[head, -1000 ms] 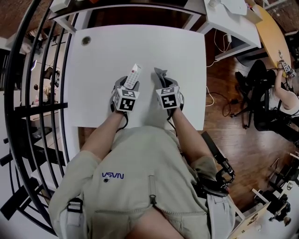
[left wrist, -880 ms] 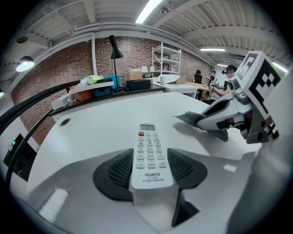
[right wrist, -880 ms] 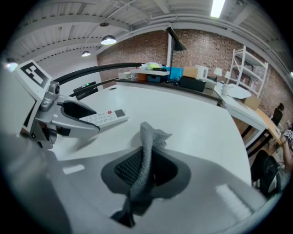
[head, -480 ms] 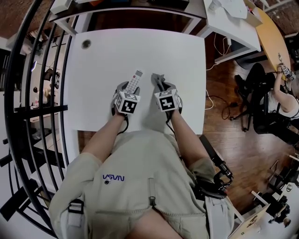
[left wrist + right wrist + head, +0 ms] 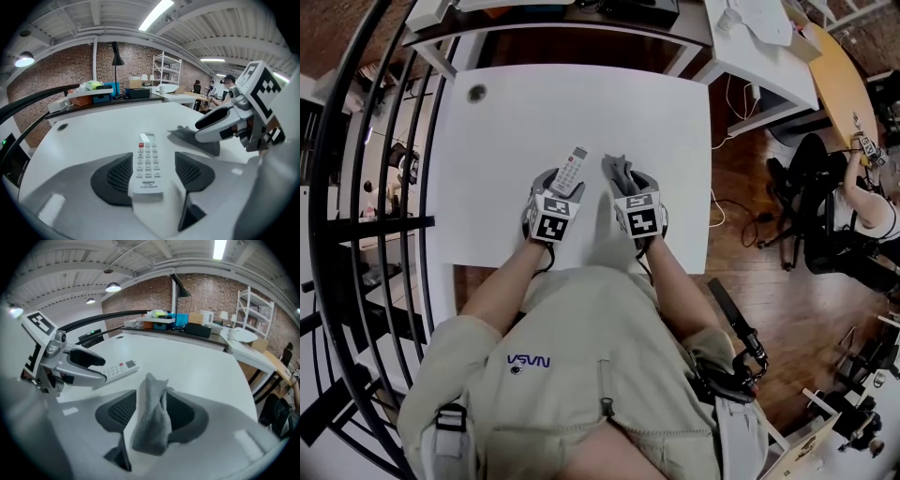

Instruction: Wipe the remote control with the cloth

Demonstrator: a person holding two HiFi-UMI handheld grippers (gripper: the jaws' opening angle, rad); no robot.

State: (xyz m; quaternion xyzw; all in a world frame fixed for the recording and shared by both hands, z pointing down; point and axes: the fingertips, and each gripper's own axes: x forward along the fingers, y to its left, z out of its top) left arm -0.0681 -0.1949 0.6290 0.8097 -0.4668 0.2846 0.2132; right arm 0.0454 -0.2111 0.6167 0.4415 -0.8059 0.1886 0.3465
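A white remote control (image 5: 148,161) lies lengthwise between my left gripper's (image 5: 152,171) pads, with a gap on each side. Those jaws have just been opening. In the head view the remote (image 5: 570,170) sticks out ahead of the left gripper (image 5: 562,178) on the white table (image 5: 581,103). A crumpled grey cloth (image 5: 152,413) stands between my right gripper's (image 5: 150,416) pads, clear of the left pad and leaning towards the right one. These jaws have also just been opening wide. The cloth (image 5: 620,172) and right gripper (image 5: 630,183) sit just right of the remote.
A round cable hole (image 5: 476,92) marks the table's far left corner. Black railings (image 5: 356,187) run along the left. Another white desk (image 5: 750,28) stands behind, and a seated person (image 5: 872,187) is at the far right. The table's near edge lies under my forearms.
In the head view both grippers, with remote and cloth, sit slightly closer to the table's near edge. The remote looks flatter on the table than before.
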